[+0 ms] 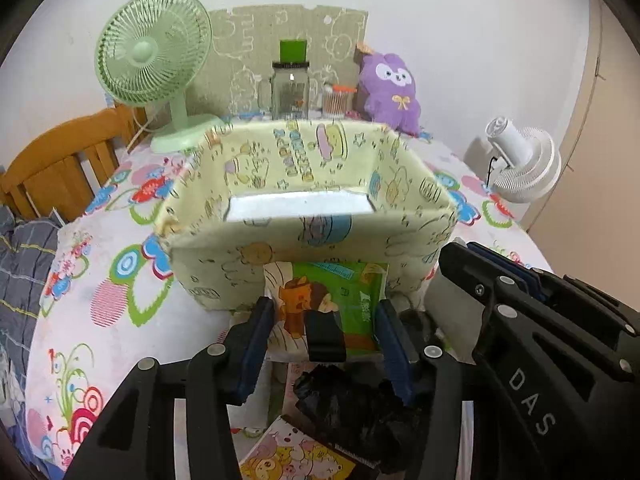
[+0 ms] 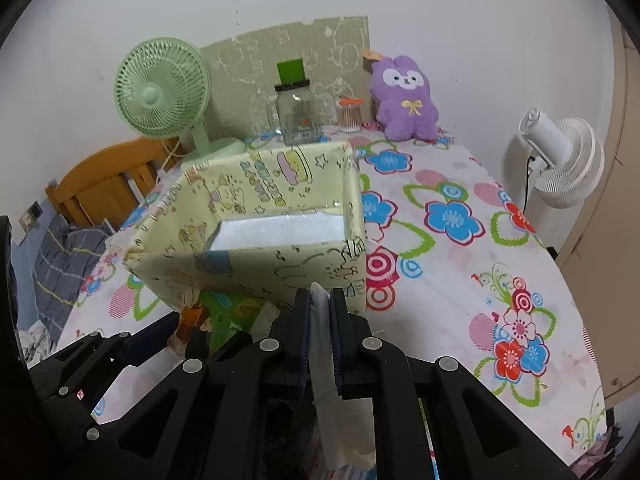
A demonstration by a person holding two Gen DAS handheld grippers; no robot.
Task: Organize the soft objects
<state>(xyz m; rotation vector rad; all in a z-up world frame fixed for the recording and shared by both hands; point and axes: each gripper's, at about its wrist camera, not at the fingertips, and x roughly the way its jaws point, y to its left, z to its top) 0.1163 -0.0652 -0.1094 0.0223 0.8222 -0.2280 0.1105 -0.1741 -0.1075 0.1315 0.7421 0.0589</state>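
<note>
A pale yellow fabric box (image 1: 224,264) printed with cartoons stands on the flowered tablecloth, its white bottom bare. Just in front of its near wall, my left gripper (image 1: 326,344) is shut on a green and orange cartoon tissue pack (image 1: 344,300), one blue pad on each side edge. My right gripper (image 2: 320,308) is shut on a thin white soft packet (image 2: 320,320) that sticks up between its pads, close to the box's (image 2: 256,264) near right corner. The right wrist view shows the left gripper (image 2: 160,332) and tissue pack (image 2: 224,308) at lower left.
A crumpled black item (image 1: 352,404) and another cartoon pack (image 1: 296,456) lie under my left gripper. At the table's back stand a green fan (image 1: 156,64), a glass jar (image 1: 290,92) and a purple plush (image 2: 404,96). A white fan (image 2: 560,160) stands right, a wooden chair (image 1: 60,160) left.
</note>
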